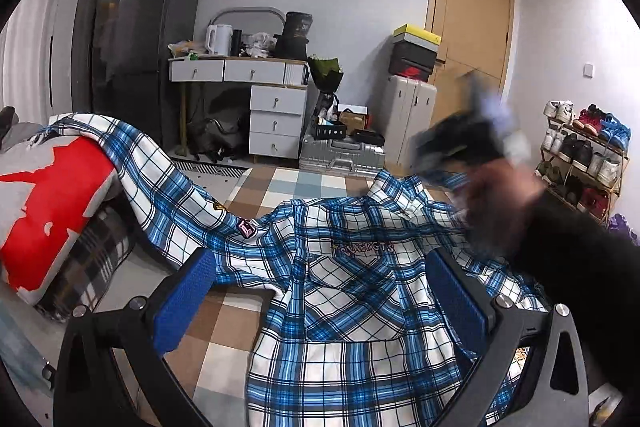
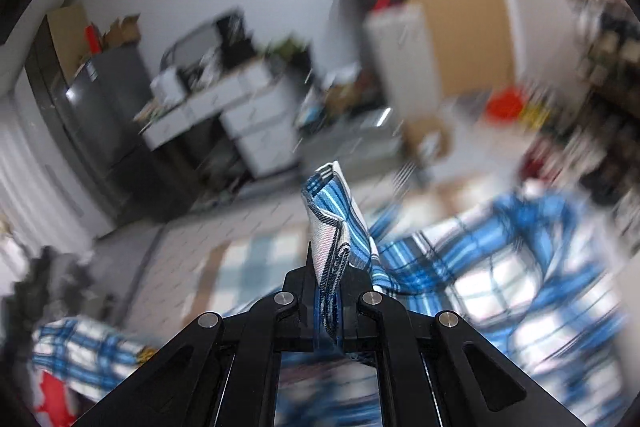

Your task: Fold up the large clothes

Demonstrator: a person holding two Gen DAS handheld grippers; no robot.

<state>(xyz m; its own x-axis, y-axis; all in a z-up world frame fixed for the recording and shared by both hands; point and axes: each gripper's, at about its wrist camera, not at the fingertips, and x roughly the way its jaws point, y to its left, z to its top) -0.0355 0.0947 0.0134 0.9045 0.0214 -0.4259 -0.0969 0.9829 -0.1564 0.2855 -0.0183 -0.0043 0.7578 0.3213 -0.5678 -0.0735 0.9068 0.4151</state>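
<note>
Your left gripper (image 1: 316,291) gapes empty over the unfolded plaid shirt (image 1: 352,307); your right gripper (image 2: 329,291) pinches its edge; folding has barely begun.

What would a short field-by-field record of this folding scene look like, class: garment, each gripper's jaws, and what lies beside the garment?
garment: blue and white plaid shirt, spread over a checked surface
left gripper: jaws open, nothing held, above the shirt
right gripper: jaws shut on a bunched edge of the shirt
beside garment: red and grey cushion, one part of the shirt draped over it
picture quality: right wrist view blurred
</note>
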